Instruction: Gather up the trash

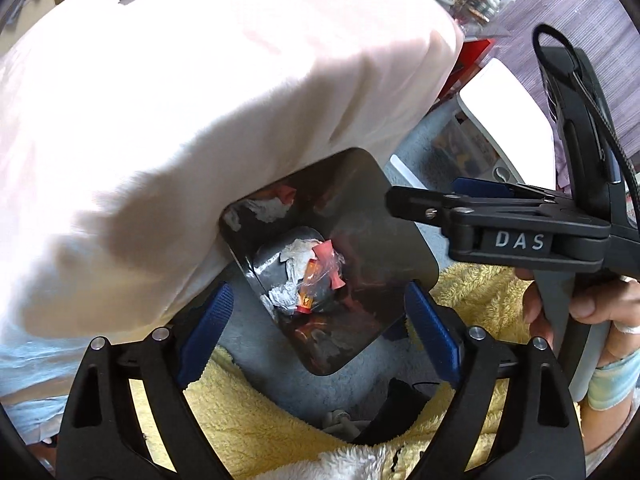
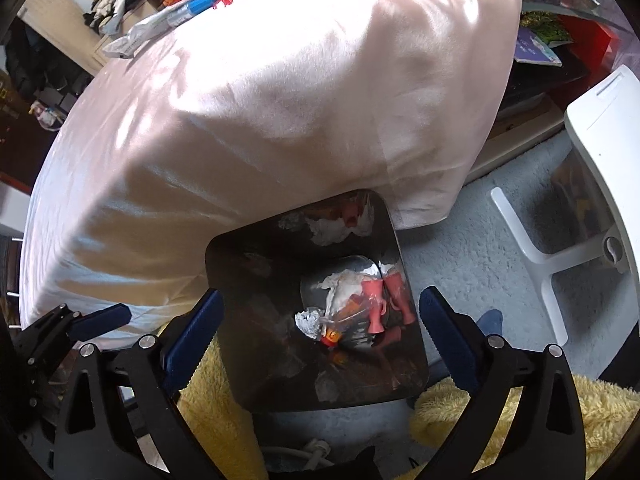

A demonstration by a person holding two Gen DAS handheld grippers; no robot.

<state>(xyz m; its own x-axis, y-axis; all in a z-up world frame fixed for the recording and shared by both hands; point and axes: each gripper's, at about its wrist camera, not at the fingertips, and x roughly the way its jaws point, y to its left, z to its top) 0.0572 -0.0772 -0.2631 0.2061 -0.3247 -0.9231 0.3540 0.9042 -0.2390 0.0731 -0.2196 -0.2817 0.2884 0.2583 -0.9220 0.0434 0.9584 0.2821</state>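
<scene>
left claw (image 1: 316,320): wide apart, blue pads (image 1: 210,322) bare, nothing between them; hangs over the bin, pointing steeply down.
right claw (image 2: 320,332): wide apart, blue pads (image 2: 448,340) bare, nothing held; also over the bin. seen from the left wrist, it enters at the right, held by a hand (image 1: 592,312) with a wrapped finger.
bin (image 2: 256,360): black, glossy, rounded-square mouth, on the floor against the draped edge of the desk, directly below both claws.
trash (image 2: 352,308): at the bottom of the bin; crumpled white paper, clear film, red-orange wrapper, pink pieces. mirrored on the shiny inner walls.
cloth (image 2: 260,100): pale pink, covers the desk and hangs down to the floor behind the bin.
items on desk (image 2: 188,8): at the far edge; blue-capped tube, grey packet, red-orange wrappers.
carpet (image 2: 460,248): grey, under the bin.
yellow fleece (image 2: 592,412): near side of the bin, both flanks.
white stand (image 2: 560,256): right of the bin, well apart.
cable (image 2: 316,452): white, on the floor just below the bin.
</scene>
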